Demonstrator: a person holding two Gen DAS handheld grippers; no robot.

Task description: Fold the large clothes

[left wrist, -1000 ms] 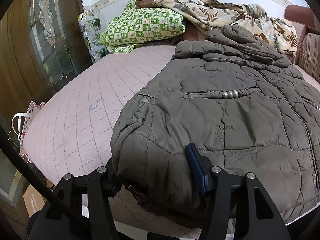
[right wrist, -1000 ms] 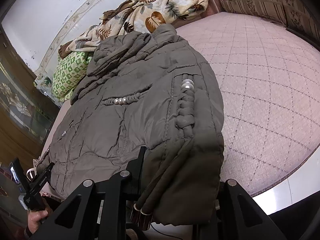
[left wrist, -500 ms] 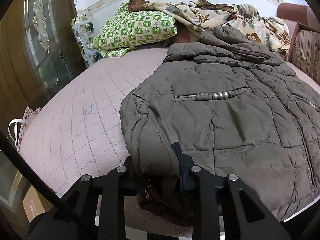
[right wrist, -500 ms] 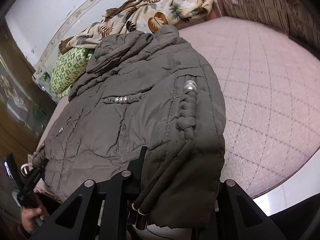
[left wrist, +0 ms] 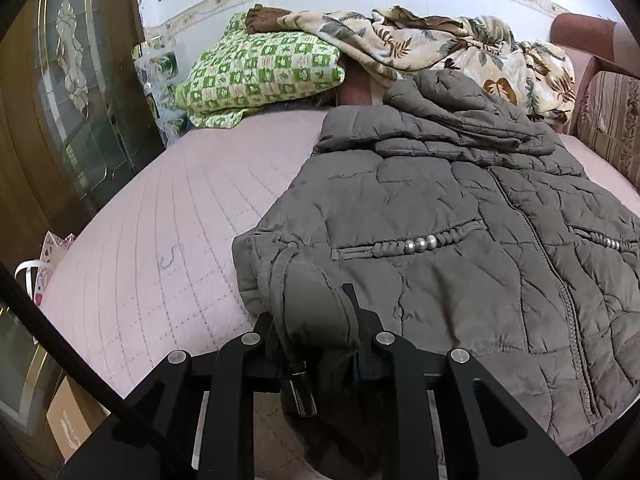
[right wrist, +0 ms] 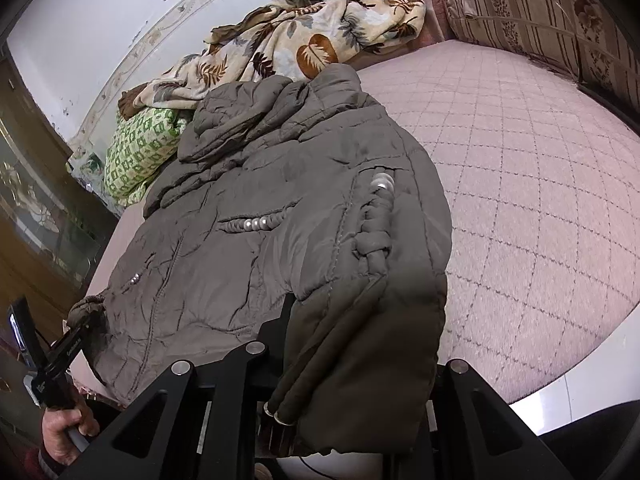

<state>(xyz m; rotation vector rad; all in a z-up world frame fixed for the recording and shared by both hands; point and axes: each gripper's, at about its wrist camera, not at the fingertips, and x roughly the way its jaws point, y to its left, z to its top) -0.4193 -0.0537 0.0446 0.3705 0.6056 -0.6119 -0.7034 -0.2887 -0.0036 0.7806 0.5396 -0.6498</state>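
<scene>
A large grey-brown quilted jacket (left wrist: 460, 248) lies spread on the pink quilted bed (left wrist: 168, 216), hood toward the far wall. My left gripper (left wrist: 316, 320) is shut on the jacket's lower left hem corner, with fabric bunched between the fingers. In the right wrist view the jacket (right wrist: 280, 216) fills the middle. My right gripper (right wrist: 360, 344) is shut on its lower right hem corner, which drapes over the fingers and hides them. The left gripper (right wrist: 80, 332) shows at the far left, pinching the other corner.
A green patterned pillow (left wrist: 260, 76) and a leaf-print blanket (left wrist: 440, 48) lie at the head of the bed. A striped sofa cushion (right wrist: 540, 12) stands at the right. A wood and glass door (left wrist: 72, 92) stands at the left. A cardboard box (left wrist: 72, 424) sits on the floor.
My left gripper has closed on the left hem corner and pulled it up and inward. The right gripper keeps its hold and has barely moved.
</scene>
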